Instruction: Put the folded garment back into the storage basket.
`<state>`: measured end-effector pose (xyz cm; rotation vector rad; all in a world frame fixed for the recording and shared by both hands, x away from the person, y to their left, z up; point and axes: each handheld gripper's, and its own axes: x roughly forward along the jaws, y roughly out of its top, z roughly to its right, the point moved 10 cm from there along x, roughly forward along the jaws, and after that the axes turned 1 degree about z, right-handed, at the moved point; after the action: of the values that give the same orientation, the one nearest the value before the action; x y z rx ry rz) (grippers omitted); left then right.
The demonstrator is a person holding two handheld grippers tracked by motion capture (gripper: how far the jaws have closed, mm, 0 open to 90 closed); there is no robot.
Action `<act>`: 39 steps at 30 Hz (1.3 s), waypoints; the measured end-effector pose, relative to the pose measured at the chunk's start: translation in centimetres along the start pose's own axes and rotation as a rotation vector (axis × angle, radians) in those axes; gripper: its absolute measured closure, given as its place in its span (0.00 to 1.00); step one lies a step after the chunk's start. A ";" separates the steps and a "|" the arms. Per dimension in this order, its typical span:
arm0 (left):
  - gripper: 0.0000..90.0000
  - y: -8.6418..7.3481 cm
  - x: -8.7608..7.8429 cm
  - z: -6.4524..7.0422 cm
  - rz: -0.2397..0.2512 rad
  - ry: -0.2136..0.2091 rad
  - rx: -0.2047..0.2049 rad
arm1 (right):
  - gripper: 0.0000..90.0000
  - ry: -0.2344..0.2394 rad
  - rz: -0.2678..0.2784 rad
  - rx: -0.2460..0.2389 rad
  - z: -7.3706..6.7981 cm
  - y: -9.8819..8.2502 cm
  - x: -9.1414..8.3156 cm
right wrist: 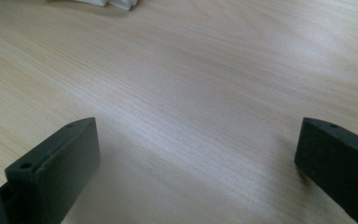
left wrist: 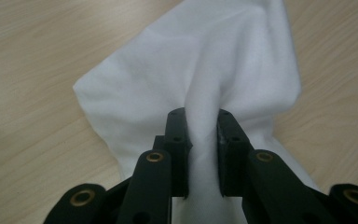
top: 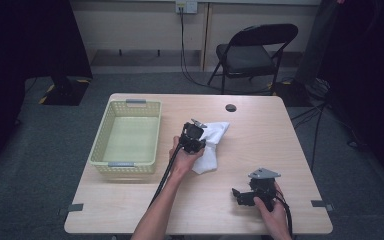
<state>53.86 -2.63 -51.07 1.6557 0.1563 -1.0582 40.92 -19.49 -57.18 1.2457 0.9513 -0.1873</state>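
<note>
One wooden table (top: 130,200) carries everything here, seen from above with a person's forearms reaching in from the near edge. At its left sits the largest item, a pale yellow-green plastic basket (top: 100,135) with latticed walls and grey handles at its near and far ends; nothing lies inside it. Just right of the basket, near the table's middle, lies a white cloth (top: 215,132), loosely bunched, its far end spread on the wood. The left gripper (left wrist: 203,154) pinches a raised fold of this cloth, its black jaws drawn close with fabric squeezed between them, as the left gripper view shows. The right gripper (top: 240,195) sits low over bare wood at the near right, well apart from the cloth, jaws spread wide with nothing between them. If the cloth is meant for the basket, which is only a guess, the risks seem these: the grip takes a narrow fold, so soft fabric could slide free when lifted; and the trailing end could drag, catch the basket's rim, or hang over its wall instead of dropping in.
</note>
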 end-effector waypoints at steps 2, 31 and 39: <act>0.86 0.1 -0.2 0.0 0.006 -0.001 -0.002 | 0.00 0.000 0.000 0.000 0.0 0.0 0.0; 0.86 1.5 -3.0 -0.7 0.059 -0.017 0.005 | 0.00 0.002 0.000 -0.002 0.0 0.0 0.0; 0.86 2.0 -3.8 -0.7 0.070 -0.022 0.023 | 0.00 0.002 0.000 -0.002 0.0 0.0 0.0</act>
<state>53.13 -1.25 -47.00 1.6577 0.0721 -1.0281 40.94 -19.49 -57.18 1.2442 0.9528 -0.1856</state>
